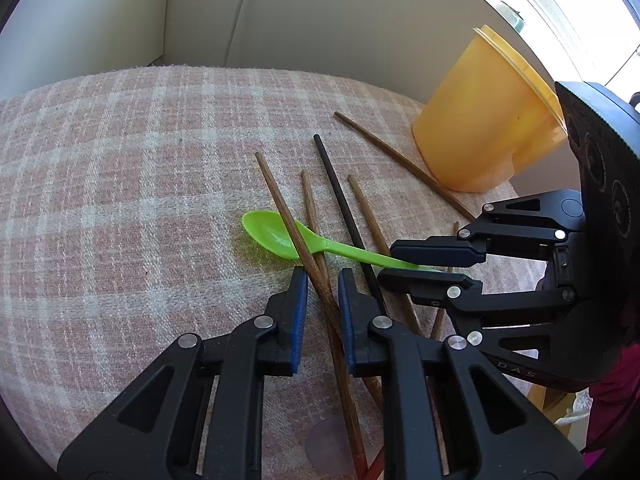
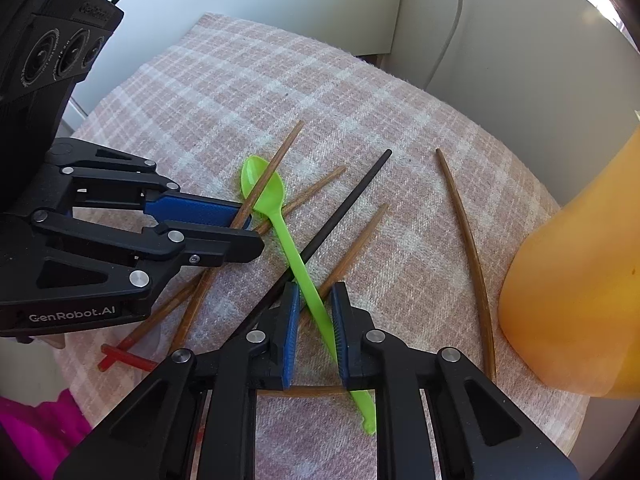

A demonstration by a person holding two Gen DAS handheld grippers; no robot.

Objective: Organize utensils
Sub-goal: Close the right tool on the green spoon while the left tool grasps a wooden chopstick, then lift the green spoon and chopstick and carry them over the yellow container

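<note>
Here, left gripper (image 1: 322,278) jaws round crossed brown chopsticks (image 1: 316,268), right gripper (image 2: 315,294) jaws round green spoon (image 2: 298,258), grip uncertain.

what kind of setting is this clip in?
Likely a home, not a lab: pink plaid cloth on a small table, wooden chopsticks, a green plastic spoon, a yellow tub, a sunlit window.

My left gripper (image 1: 323,280) has brown wooden chopsticks (image 1: 316,276) between its blue pads. Just past it lies the bright green plastic spoon (image 1: 276,236), on the pink checked cloth (image 1: 120,168). My right gripper (image 1: 386,264) pinches the spoon's handle. The tall yellow plastic cup (image 1: 480,120) stands beyond the spoon.
</note>
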